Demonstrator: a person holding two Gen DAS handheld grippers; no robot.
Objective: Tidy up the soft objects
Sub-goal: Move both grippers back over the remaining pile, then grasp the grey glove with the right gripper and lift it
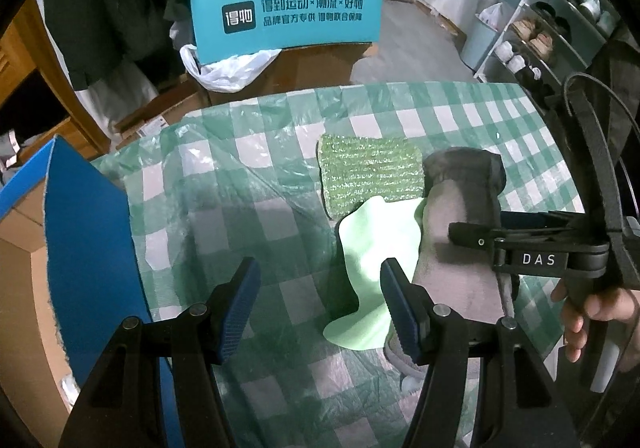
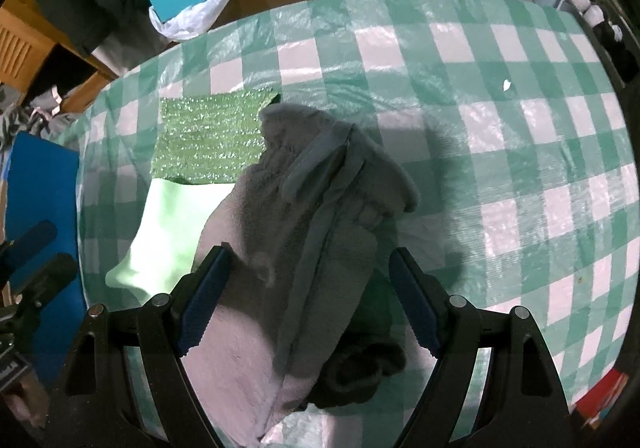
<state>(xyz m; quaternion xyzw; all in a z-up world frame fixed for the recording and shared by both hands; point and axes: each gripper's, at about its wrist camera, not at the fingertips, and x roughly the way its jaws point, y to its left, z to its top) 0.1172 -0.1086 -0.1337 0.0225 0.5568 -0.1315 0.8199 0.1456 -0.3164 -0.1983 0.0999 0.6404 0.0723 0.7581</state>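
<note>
The right tool [image 2: 308,300] is spread wide, its pads straddling the grey glove [image 2: 304,232] without pinching it. The glove lies on the counter [image 2: 500,120], overlapping the pale green cloth [image 2: 176,224] and touching the glittery green sponge [image 2: 212,140] behind it. The left tool [image 1: 316,300] is spread too, holding nothing, hovering near the cloth's edge with one pad just beside the glove.

The step in hand looks like picking up the glove. To do it well, the right tool should come down over the glove's middle, where the fabric is thick, and press together on the glove alone, not catching the cloth underneath. A pinch near the cuff would likely let the fingers droop and drag the cloth. The left tool could pin the cloth flat while the glove lifts. A blue box [image 1: 88,232] stands at the counter's left, perhaps the destination.
</note>
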